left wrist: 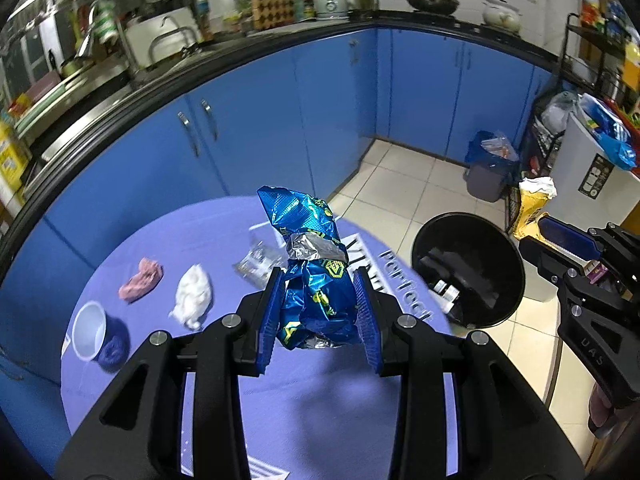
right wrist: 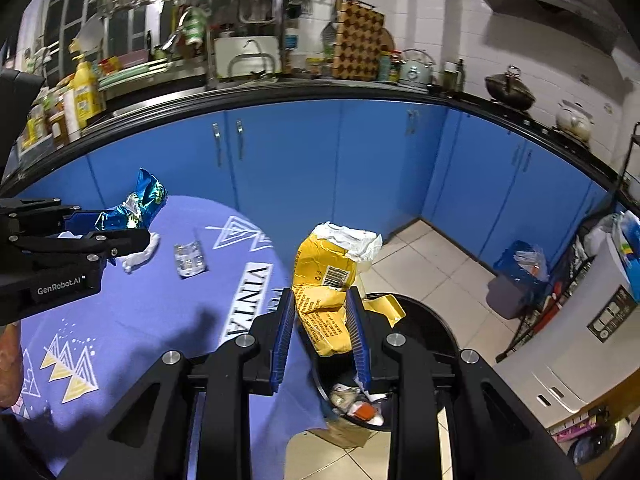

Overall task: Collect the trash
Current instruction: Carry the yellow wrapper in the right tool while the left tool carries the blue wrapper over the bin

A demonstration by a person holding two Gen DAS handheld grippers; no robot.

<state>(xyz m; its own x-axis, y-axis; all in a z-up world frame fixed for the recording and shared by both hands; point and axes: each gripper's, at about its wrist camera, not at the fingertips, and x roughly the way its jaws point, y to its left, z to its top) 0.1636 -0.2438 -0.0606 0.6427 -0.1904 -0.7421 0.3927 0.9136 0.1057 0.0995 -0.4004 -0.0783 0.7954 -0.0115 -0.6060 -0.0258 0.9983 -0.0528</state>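
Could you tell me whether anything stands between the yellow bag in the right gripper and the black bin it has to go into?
Nothing visible does. The right gripper holds the yellow bag over the near rim of the black bin, whose mouth is open with trash already inside. The left gripper, holding the blue wrapper, is off over the table.

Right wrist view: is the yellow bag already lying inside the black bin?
No, the yellow bag is clamped between the right gripper pads, held in the air above the open black bin.
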